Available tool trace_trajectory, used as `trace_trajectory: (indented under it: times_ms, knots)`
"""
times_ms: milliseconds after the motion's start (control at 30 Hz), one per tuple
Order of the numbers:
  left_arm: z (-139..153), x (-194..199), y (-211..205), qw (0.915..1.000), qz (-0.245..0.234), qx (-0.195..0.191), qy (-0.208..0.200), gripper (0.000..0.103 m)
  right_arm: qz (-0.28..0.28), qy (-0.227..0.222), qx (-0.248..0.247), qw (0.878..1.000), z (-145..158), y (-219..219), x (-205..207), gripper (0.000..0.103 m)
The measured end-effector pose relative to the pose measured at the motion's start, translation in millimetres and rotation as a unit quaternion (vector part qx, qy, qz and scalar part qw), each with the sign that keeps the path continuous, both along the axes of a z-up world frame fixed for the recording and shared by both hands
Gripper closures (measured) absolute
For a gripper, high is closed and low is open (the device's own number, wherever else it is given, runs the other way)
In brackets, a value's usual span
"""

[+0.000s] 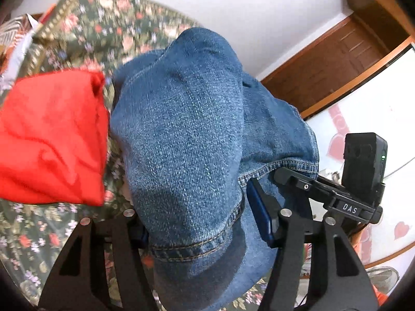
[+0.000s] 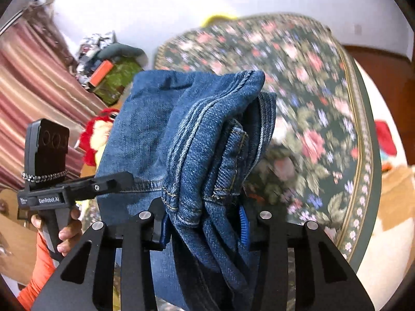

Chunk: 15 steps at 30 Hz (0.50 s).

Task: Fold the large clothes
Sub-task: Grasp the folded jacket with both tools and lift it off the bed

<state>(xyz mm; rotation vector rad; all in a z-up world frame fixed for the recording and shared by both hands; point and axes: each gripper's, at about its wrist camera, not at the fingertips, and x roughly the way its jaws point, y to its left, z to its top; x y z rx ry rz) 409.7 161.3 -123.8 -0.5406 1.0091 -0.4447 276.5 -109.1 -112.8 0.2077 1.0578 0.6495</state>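
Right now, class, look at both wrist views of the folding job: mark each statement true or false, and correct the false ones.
1. Both hand-held grippers have denim between their fingers. True: the left hand-held gripper and the right hand-held gripper both hold the blue jeans.
2. The bedspread is plain white. False: the bedspread is dark green with flowers.
3. A red garment lies on the bedspread beside the jeans. True: the red garment.
4. The jeans lie flat and spread out. False: they are bunched in thick folds and lifted.
5. The person wears an orange sleeve. True: the orange sleeve.
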Motion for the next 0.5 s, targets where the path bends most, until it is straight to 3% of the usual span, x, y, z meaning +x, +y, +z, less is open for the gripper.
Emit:
trace_trajectory:
  times_ms: [233, 500]
  knots:
    - [41, -39, 70, 0.9975, 0.048, -0.011, -0.051, 0.046, 0.027, -0.046, 0.023, 0.998, 35, 48, -5, 0.066]
    - [48, -35, 154, 0.9919, 0.109, -0.003, -0.065, 0.046, 0.058, -0.039, 0.063, 0.996, 21, 123, 20, 0.066]
